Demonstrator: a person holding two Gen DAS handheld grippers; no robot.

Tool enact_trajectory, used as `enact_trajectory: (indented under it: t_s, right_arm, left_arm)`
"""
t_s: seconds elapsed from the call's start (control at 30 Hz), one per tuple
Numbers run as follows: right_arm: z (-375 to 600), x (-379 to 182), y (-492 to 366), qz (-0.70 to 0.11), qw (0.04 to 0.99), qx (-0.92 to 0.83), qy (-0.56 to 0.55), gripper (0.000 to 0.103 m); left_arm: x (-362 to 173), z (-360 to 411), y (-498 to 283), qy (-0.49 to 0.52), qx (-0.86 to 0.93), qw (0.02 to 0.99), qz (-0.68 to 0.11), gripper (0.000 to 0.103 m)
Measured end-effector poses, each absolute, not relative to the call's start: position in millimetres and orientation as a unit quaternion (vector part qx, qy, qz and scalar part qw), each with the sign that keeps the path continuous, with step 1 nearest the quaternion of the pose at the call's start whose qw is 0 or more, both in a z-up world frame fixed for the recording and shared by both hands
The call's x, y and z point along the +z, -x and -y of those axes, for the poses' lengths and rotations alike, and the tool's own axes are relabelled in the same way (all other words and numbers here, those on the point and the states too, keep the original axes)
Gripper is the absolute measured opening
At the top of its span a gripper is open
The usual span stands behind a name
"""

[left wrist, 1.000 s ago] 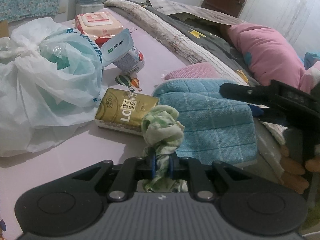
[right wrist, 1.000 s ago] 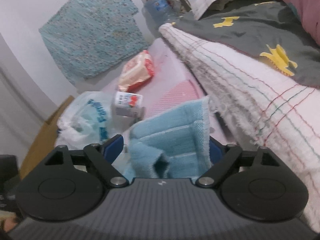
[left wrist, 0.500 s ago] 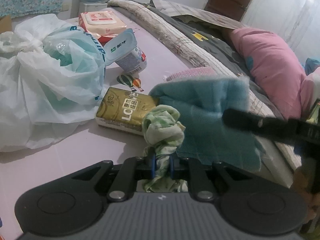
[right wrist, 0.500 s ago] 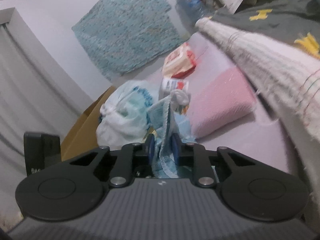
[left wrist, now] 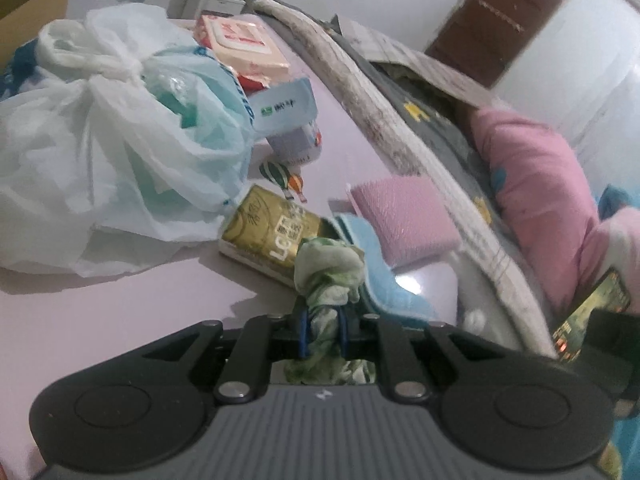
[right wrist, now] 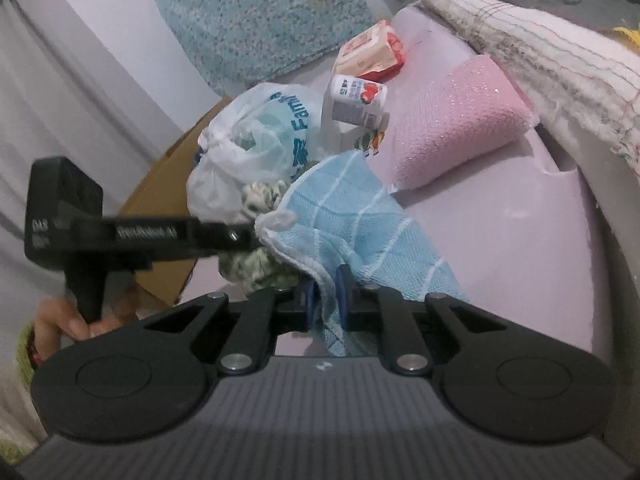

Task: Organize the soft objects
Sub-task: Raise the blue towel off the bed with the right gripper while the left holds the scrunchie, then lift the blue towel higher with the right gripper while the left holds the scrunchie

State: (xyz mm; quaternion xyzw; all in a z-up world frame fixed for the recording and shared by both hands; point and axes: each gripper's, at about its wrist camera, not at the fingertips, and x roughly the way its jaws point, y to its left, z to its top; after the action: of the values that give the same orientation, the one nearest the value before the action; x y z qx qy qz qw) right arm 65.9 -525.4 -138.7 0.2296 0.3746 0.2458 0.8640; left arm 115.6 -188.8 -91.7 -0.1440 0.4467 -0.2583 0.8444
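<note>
Both cloths look light and limp. We expect them to sag and trail from any pinch point, so a bite on a bunched fold or a hemmed edge should carry better than one on a flat face.

Left tool [left wrist: 323, 332]: pads closed narrow on a crumpled green-and-white cloth [left wrist: 328, 272], which bulges out just ahead of the fingertips, over the pale pink surface [left wrist: 120, 320]. The gold box [left wrist: 268, 236] lies right behind the cloth, with the tied plastic bag [left wrist: 112, 140] beyond that.

Right tool [right wrist: 325, 298]: its jaws have just been closing, and the frames show them now pinched on the white-hemmed edge of the blue checked towel [right wrist: 352, 220]. The towel rises from the pads in a slack fold and drapes forward. In the right wrist view it partly covers the green cloth, and the left tool's arm crosses just beside it.

The pink sponge-like pad [right wrist: 456, 128] lies flat on the surface, clear of both tools and beside the striped blanket [right wrist: 560, 52].

We judge snagging the likeliest fault: the two cloths overlap, so lifting one may drag the other.
</note>
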Motion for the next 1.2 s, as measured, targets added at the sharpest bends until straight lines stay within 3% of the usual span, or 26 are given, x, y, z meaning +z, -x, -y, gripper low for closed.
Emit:
enact_trajectory:
  t_s: [0.33,0.8,1.03,1.2]
  right_arm:
    - [500,-121,-67,-0.395,0.876,0.259,-0.101,0.010]
    - [486,-113,-53,-0.380,0.887,0.260,-0.039,0.013]
    - [535,-96,-40,-0.345,0.888,0.273,-0.133,0.026]
    - [565,-95,-59,-0.334,0.893,0.223,-0.204,0.045]
  left_arm:
    - [-68,193,-114,0.182,-0.290,0.849,-0.402,0.015]
    - [-89,244,-123,0.079,-0.288,0.846,-0.442,0.018]
    - [-96,240,-127,0.086,-0.285,0.843,-0.448,0.018]
    - [-99,232,-127,0.093,-0.278,0.842,-0.452,0.018]
